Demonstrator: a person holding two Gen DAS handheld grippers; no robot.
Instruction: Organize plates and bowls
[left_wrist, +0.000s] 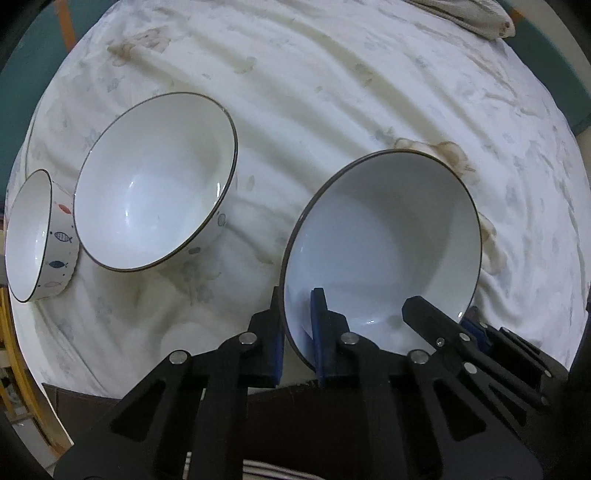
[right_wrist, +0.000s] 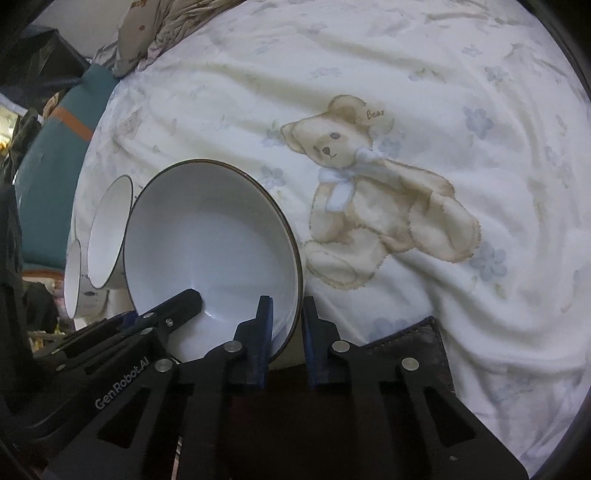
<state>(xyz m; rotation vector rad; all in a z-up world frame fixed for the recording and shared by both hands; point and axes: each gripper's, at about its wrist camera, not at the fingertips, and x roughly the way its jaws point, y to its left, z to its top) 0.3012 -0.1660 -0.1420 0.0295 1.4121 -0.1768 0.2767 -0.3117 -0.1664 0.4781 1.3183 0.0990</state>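
A large white bowl with a dark rim (left_wrist: 388, 236) is held tilted above the bed; it also shows in the right wrist view (right_wrist: 207, 236). My left gripper (left_wrist: 297, 314) is shut on its near-left rim, one finger inside and one outside. My right gripper (right_wrist: 286, 317) is shut on the bowl's near-right rim in the same way. A second large white bowl (left_wrist: 155, 181) rests on the sheet to the left. A small fish-patterned bowl (left_wrist: 37, 236) stands further left. Both appear behind the held bowl in the right wrist view.
A cream bedsheet with a teddy bear print (right_wrist: 369, 192) covers the surface. A folded blanket (left_wrist: 469, 14) lies at the far edge. A dark brown panel (right_wrist: 410, 343) sits just under the grippers. A teal object (right_wrist: 55, 166) borders the bed's left side.
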